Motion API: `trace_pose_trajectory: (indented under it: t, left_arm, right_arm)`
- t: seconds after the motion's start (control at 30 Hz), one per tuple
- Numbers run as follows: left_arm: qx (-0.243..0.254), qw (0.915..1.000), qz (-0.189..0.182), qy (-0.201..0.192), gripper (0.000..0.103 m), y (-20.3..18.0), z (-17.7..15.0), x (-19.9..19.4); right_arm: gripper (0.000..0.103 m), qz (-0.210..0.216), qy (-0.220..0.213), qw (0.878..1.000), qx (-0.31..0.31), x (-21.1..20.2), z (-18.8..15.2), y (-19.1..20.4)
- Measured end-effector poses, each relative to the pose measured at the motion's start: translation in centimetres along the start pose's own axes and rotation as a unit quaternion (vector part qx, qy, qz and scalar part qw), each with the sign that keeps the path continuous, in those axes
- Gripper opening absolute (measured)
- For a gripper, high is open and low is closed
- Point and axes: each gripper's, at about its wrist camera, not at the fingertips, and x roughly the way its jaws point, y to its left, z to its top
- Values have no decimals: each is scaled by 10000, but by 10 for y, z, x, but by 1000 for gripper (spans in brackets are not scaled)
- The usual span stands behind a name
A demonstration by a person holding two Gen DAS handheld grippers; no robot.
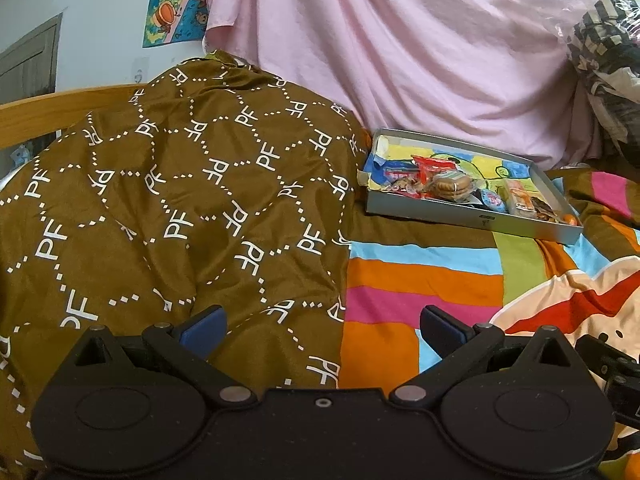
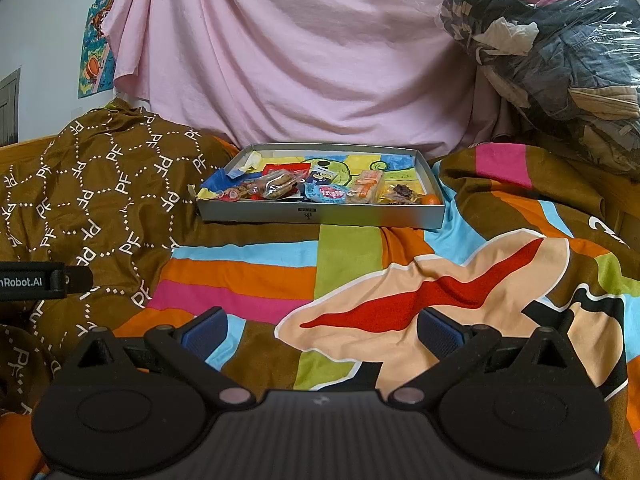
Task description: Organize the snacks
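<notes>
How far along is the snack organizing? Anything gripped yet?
Done: the visible snacks already sit in the grey tray on the bedspread: a cookie pack, a blue wrapper, an orange-and-white pack.
In hand: nothing. The left gripper and right gripper have jaws open and empty, short of the tray.
Left: the snacks are bunched along the tray's near edge, so sorting looks outstanding.

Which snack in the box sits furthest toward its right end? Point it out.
The small orange round snack, tucked into the near right corner of the grey box. The wrapped snacks lie left of it, the dark packet right beside it.
</notes>
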Motion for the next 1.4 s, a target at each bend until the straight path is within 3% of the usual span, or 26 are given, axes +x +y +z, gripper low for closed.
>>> trace_pose_trajectory:
  t: [1.4]
  left_arm:
    - [106, 9999, -32, 23, 102, -1, -2, 1]
  right_arm:
    - [103, -2, 4, 10000, -1, 0, 0, 1]
